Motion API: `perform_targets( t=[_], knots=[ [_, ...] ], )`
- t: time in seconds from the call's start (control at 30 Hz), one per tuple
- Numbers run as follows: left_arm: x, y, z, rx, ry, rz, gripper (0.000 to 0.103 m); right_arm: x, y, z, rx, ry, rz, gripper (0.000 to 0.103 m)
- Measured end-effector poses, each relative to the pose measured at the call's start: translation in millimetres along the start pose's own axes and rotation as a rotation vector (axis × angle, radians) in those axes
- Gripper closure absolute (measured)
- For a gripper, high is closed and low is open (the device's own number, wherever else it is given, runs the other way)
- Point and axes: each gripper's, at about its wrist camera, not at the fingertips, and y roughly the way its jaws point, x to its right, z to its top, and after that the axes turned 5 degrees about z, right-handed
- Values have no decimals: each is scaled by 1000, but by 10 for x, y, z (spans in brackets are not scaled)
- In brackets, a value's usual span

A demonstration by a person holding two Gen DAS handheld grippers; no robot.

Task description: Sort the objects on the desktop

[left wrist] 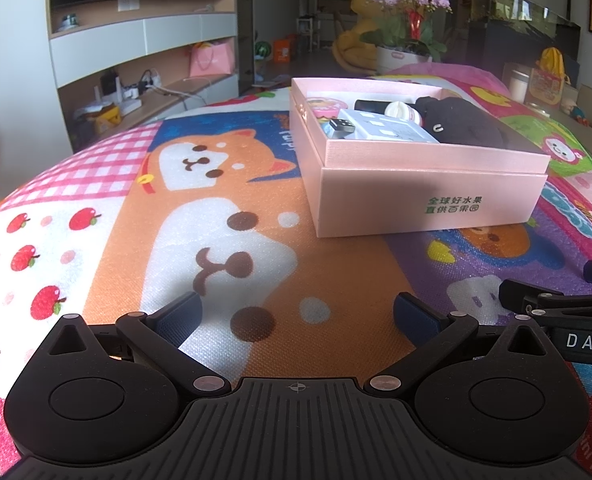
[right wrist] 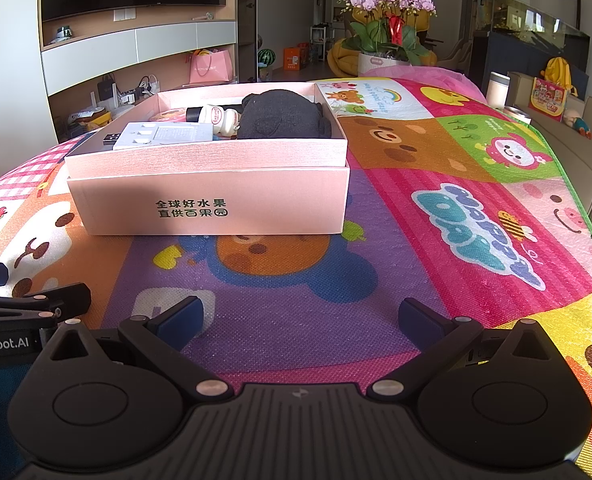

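The pink gift box (left wrist: 424, 196) sits open on a cartoon-printed play mat (left wrist: 215, 240), its near wall printed in green with two lines of Chinese characters, "全球好水果" over "直供百果园". In the right wrist view the same box (right wrist: 211, 204) lies with its long axis running left to right, the printed wall facing the camera; in the left wrist view it is turned so a corner points toward the lens. Inside it lie a white power strip (right wrist: 163, 136) with its long side along the box, a small black adapter (left wrist: 338, 127) at its left end, a small white bottle (right wrist: 217, 117) with a red label too small to read, a black tube (left wrist: 370, 106) behind it, a black knitted piece (right wrist: 281, 114) filling the right end, and a round tin with a cartoon face (left wrist: 322, 109) in the far left corner. The left gripper (left wrist: 298, 314) hovers low over the mat's shiba dog print, level and aimed forward, its blue-padded jaws spread wide with nothing between them. The right gripper (right wrist: 302, 316) hangs just beside it over the purple bear panel, likewise wide apart and empty. Its side reads "DAS" in the left view; the left one's side reads "nRobot.AI" in the right view. A pot of pink orchids (right wrist: 388, 8) stands beyond the mat's far edge.
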Motion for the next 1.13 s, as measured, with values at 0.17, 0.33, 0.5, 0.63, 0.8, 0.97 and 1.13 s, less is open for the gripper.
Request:
perform_targets(
  t=[0.17, 0.33, 0.5, 0.63, 0.8, 0.97, 1.13],
  knots=[
    [0, -24, 24, -48, 3, -2, 0, -2, -2, -3, 0, 0, 0, 0],
    [-13, -41, -9, -28, -5, -7, 0, -2, -3, -4, 0, 0, 0, 0],
    [-9, -46, -22, -18, -8, -4, 0, 0, 7, 8, 0, 0, 0, 0],
    [-11, -45, -25, -17, -10, -6, 0, 0, -1, -3, 0, 0, 0, 0],
    [-12, -45, -26, -17, -10, -6, 0, 1, -7, -9, 0, 0, -1, 0],
    [-13, -43, -24, -18, -10, -5, 0, -1, -5, -8, 0, -1, -1, 0],
    [-41, -49, -23, -18, -23, -20, 0, -1, -5, -7, 0, -1, -1, 0]
  ],
)
